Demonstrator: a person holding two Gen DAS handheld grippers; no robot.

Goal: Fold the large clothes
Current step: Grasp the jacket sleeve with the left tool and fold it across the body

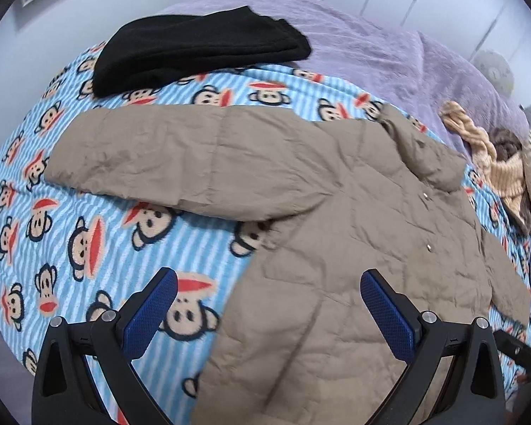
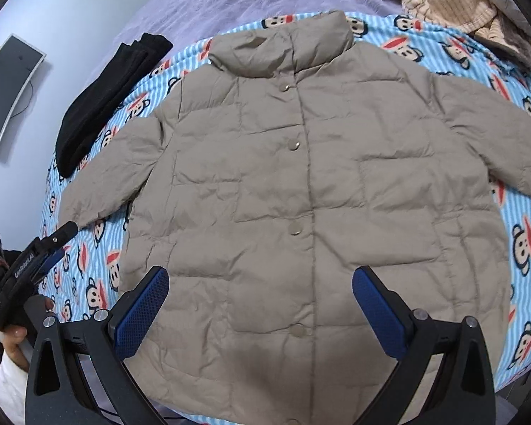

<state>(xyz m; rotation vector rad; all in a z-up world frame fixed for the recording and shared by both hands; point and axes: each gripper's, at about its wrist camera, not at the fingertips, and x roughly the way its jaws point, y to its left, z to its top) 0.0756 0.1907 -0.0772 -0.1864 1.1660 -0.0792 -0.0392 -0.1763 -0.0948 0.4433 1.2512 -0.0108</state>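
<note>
Underneath, striped monkey-print blanket (image 2: pixel 524 163) over purple bedspread (image 1: pixel 389 53).

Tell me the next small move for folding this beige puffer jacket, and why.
Probably lower the left gripper onto the cuff of the spread sleeve and close. The beige quilted puffer jacket lies flat, snapped shut, on the monkey-print blanket; both grippers are open and empty, the right gripper over its hem.

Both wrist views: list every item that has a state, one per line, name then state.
Tan puffer jacket: spread flat face up, snapped shut, sleeves out, unfolded.
Black garment: folded, lying beyond the jacket's sleeve.
Beige knit clothes: crumpled in a heap.
Monkey-print blanket: spread under the jacket.
Left gripper: open, empty.
Right gripper: open, empty.
</note>
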